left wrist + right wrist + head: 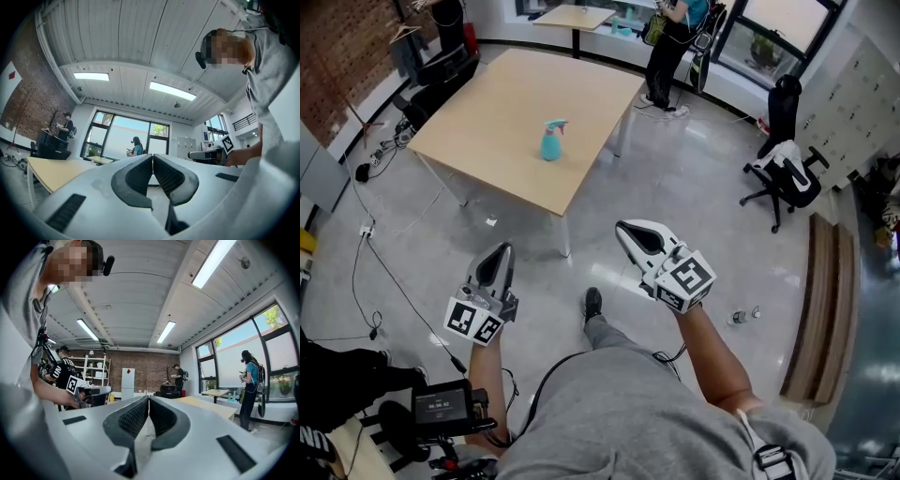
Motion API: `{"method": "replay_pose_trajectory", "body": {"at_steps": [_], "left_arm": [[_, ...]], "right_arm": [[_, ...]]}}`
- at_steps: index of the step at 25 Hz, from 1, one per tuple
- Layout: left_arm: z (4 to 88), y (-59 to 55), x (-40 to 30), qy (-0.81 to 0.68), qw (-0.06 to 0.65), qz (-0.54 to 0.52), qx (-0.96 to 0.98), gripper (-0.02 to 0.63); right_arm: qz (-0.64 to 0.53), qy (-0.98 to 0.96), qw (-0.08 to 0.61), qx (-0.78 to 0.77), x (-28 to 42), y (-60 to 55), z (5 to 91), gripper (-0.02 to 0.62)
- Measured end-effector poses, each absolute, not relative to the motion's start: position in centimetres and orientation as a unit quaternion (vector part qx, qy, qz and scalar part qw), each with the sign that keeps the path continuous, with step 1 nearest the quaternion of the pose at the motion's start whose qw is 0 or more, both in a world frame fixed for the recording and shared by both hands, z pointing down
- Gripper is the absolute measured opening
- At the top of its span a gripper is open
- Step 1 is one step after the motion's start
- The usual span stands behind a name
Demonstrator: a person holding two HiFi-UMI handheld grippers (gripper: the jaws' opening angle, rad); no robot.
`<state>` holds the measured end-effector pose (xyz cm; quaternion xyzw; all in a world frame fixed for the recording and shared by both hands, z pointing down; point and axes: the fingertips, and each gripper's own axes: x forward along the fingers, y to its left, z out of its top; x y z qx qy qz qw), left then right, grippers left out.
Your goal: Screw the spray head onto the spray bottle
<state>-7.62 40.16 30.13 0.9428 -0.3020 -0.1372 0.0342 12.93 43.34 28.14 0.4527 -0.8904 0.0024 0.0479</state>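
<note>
Left hand-held gripper (498,251) and right hand-held gripper (627,229), each carried in one of the person's hands above the grey floor (694,197), both nose ends directed toward the surface (478,122). In the left gripper view, the dark ribbed pads (137,174) of the left hand-held gripper meet at their tips with nothing between them, so it is closed and empty. In the right gripper view, the right hand-held gripper shows the same condition: jaws together, nothing held. Each gripper carries its cube of square markers at the rear, next to the hand. The person's dark shoe (592,302) lies on the floor between the two grippers. The teal spray bottle (550,143) stands upright near the middle of the light wooden surface, well apart from both grippers. A paler spray head (555,124) shows at its top; whether it is screwed tight cannot be told. Beyond the surface, a second person (670,47) stands beside a smaller table (572,17) by the windows. A black-and-white office chair (783,173) stands on the floor to the right.
</note>
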Motion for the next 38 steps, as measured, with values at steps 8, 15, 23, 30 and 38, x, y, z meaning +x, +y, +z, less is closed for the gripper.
{"method": "replay_pose_trajectory", "body": {"at_steps": [8, 15, 23, 30, 38], "left_arm": [[31.8, 29.6, -4.3, -0.305, 0.046, -0.114, 0.944, 0.011], [33.0, 19.1, -0.6, -0.318, 0.06, -0.094, 0.942, 0.011], [33.2, 11.0, 3.0, -0.33, 0.064, -0.088, 0.938, 0.011], [34.5, 5.1, 1.8, -0.333, 0.069, -0.097, 0.935, 0.011], [38.2, -2.1, 1.8, -0.332, 0.09, -0.093, 0.934, 0.011]], "right_arm": [[0.026, -0.895, 0.034, 0.445, 15.4, 32.0, 30.4, 0.006], [0.049, -0.904, 0.024, 0.424, 18.4, 21.8, 32.0, 0.006], [0.048, -0.92, 0.028, 0.388, 19.5, 13.0, 31.6, 0.006], [0.046, -0.926, 0.034, 0.373, 17.0, 7.6, 32.2, 0.006], [0.051, -0.923, 0.042, 0.379, 16.6, 2.2, 34.4, 0.008]]}}
